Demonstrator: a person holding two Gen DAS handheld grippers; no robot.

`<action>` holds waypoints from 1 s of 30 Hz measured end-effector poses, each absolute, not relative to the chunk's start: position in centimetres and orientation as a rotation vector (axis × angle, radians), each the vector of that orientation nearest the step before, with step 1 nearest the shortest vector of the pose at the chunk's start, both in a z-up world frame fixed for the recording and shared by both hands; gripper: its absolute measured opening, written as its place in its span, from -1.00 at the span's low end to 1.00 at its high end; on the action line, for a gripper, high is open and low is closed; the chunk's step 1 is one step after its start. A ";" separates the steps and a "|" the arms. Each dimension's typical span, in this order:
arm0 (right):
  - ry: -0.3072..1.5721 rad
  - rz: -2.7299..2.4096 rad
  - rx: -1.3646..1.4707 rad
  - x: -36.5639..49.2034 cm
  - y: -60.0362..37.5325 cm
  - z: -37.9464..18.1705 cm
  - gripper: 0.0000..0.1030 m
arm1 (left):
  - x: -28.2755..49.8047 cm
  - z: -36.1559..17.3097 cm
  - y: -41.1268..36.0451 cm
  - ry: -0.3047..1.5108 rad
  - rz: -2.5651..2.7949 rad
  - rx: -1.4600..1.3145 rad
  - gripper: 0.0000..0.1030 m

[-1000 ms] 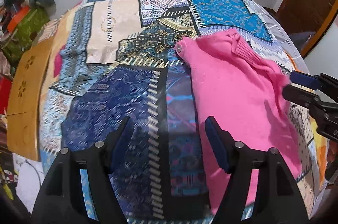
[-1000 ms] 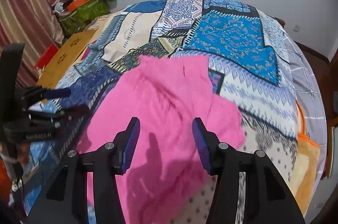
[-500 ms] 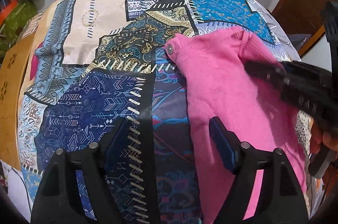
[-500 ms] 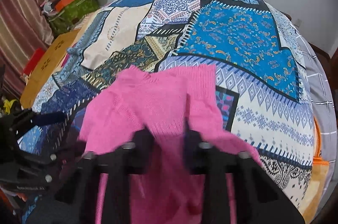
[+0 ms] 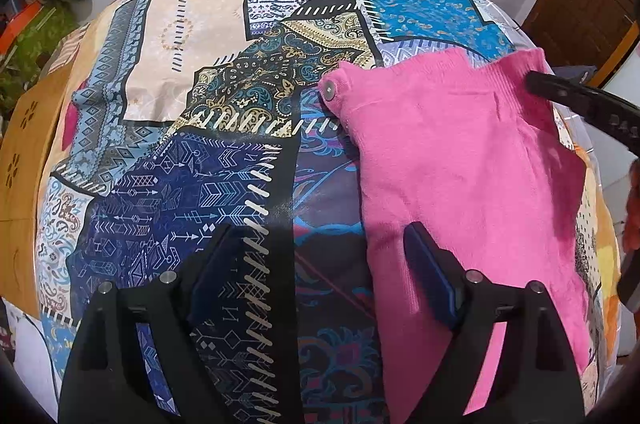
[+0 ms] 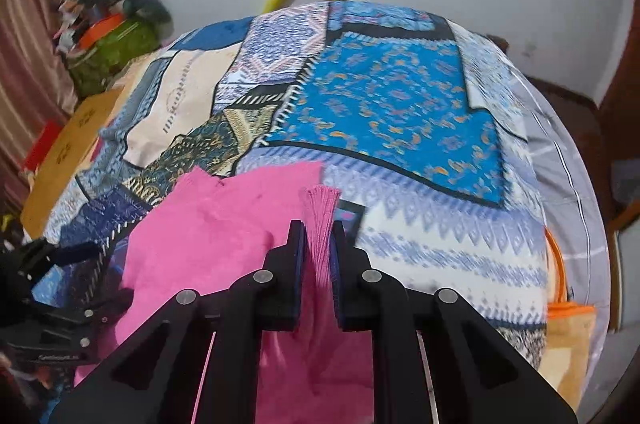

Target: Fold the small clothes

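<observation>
A patchwork bedspread (image 5: 224, 72) covers the bed, and the pink knit garment (image 5: 460, 164) lies on it toward my right side. My left gripper (image 5: 316, 264) is spreading wider over the cover, one finger above the garment's edge, gripping nothing. My right gripper (image 6: 318, 256) is closing, pinching the ribbed cuff (image 6: 320, 208).

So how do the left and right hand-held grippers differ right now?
The left hand-held gripper has its jaws spread wide and opening; the right hand-held gripper is closing its jaws on a ribbed edge of the pink knit garment. The left holds nothing, straddling the garment's edge over the patchwork bedspread; the right pinches fabric. Both are black with blue pads and point down.
</observation>
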State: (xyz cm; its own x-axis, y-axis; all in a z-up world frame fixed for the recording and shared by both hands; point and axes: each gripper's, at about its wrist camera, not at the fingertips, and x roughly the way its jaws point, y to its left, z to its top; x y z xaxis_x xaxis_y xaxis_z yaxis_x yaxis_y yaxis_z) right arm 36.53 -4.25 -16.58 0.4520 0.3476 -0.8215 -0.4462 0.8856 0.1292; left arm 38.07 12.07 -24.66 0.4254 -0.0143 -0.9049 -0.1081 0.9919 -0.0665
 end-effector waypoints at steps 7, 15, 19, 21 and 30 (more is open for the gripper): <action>1.048 0.550 -0.045 33.6 -6.7 -15.1 -0.34 | 37.3 -24.3 12.1 1.162 0.089 -0.166 0.65; 1.085 0.622 -0.040 28.1 -7.4 -15.4 -0.10 | 35.1 -23.4 11.5 1.177 0.117 -0.159 0.65; 1.146 0.649 -0.030 25.8 -7.3 -17.3 -0.10 | 33.6 -22.9 11.3 1.181 0.117 -0.154 0.65; 1.169 0.661 -0.012 25.2 -7.3 -17.9 -0.10 | 32.7 -22.7 11.2 1.179 0.122 -0.146 0.65; 1.196 0.711 0.080 24.1 -6.6 -19.3 -0.10 | 29.5 -22.8 10.7 1.194 0.115 -0.116 0.66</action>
